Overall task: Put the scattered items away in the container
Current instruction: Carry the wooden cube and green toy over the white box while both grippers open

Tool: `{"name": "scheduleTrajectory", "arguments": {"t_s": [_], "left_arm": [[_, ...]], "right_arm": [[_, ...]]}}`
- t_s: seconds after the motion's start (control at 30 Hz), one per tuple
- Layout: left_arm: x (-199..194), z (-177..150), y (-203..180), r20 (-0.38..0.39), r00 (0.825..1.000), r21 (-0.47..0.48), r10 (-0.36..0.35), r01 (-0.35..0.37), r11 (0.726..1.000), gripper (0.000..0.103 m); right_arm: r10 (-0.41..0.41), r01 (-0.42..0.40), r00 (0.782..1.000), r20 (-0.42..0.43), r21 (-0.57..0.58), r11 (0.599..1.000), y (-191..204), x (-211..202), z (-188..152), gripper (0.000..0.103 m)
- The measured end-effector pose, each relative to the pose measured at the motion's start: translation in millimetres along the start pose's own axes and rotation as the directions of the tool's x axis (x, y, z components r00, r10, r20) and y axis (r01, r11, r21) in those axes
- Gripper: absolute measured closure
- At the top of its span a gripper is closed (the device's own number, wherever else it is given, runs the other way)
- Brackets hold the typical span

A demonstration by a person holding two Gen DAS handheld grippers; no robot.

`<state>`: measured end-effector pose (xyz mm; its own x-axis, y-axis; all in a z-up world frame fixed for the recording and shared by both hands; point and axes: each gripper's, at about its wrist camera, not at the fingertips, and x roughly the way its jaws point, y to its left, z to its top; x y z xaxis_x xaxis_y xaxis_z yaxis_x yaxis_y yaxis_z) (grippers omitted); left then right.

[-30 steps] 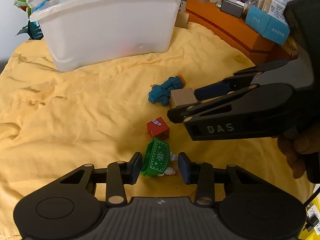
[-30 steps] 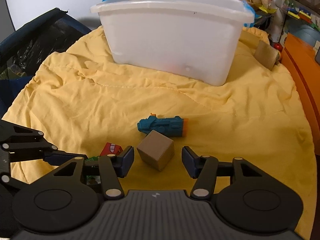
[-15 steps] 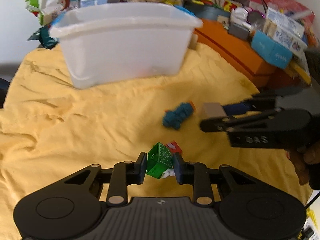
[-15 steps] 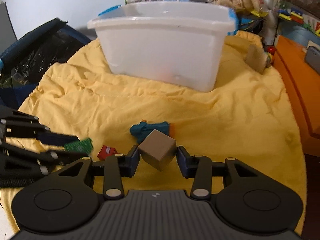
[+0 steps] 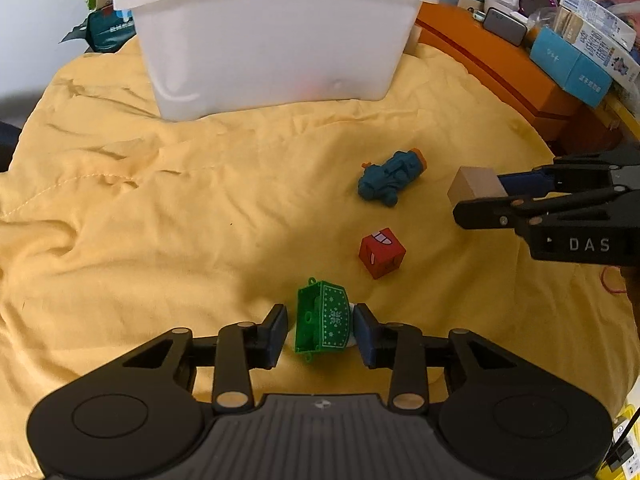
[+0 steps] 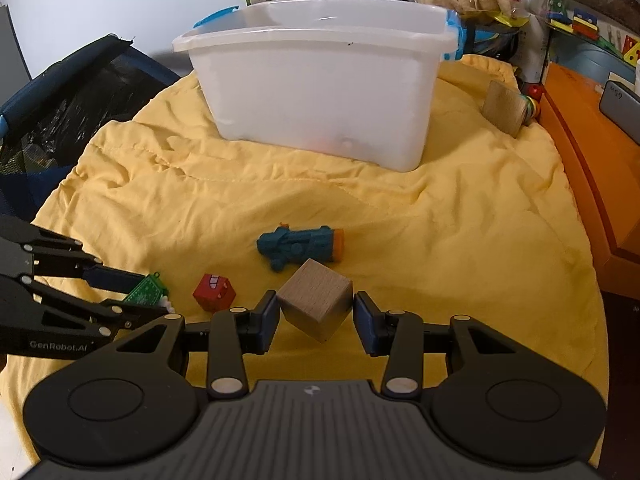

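Observation:
My left gripper (image 5: 320, 330) is shut on a green snowflake-patterned toy box (image 5: 323, 319) and holds it above the yellow cloth; it also shows in the right wrist view (image 6: 145, 289). My right gripper (image 6: 315, 318) is shut on a plain wooden cube (image 6: 316, 305), lifted off the cloth; the cube also shows in the left wrist view (image 5: 474, 186). A red cube with a toothy face (image 5: 381, 253) and a teal toy blaster with an orange tip (image 5: 394, 176) lie on the cloth. The white plastic container (image 5: 272, 36) stands at the far side.
The yellow cloth (image 5: 160, 208) is wrinkled. An orange cabinet (image 5: 500, 60) with boxes and clutter runs along the right. A wooden cylinder (image 6: 505, 107) lies beside the container. A dark blue mesh frame (image 6: 60, 112) stands at the left.
Both grippers have closed on their items and lifted them. The green box and the wooden cube are off the cloth, and the grippers have moved apart and up.

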<state>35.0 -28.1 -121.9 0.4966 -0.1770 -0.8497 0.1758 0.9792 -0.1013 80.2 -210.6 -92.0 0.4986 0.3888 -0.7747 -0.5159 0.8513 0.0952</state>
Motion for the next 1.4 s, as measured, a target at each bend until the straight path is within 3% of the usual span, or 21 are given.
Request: {"name": "scheduleTrajectory", "arguments": {"t_s": [0.23,0.37,0.63,0.77,1.03,1.4], "left_arm": [[-20,9,0,0.046,0.999,-0.002,-0.006,0.006,1.0,0.071],[-43,31,5,0.113,0.994,-0.011,0.002,-0.001,1.0,0.071],[-83,100,30,0.212,0.976,-0.037,0.05,-0.043,0.998,0.071],[-94,137,46,0.239,0.968,-0.071,0.075,-0.06,0.996,0.071],[-98,201,62,0.25,0.964,-0.115,0.087,-0.059,0.992,0.071],[-57,248,66,0.193,0.974,-0.128,0.12,-0.096,0.987,0.07]], "right_arm": [[0.006,-0.006,1.0,0.019,-0.007,1.0,3,-6,4,0.058],[0.007,-0.006,0.997,0.07,-0.013,1.0,4,-17,17,0.058],[0.005,-0.003,0.97,0.241,-0.006,1.0,-9,-53,88,0.058],[0.005,0.0,0.96,0.281,-0.02,1.0,-16,-59,126,0.058],[0.001,-0.002,0.964,0.268,0.005,1.0,-25,-44,179,0.058],[-0.011,0.005,0.988,0.154,0.04,0.999,-42,5,204,0.058]]}}
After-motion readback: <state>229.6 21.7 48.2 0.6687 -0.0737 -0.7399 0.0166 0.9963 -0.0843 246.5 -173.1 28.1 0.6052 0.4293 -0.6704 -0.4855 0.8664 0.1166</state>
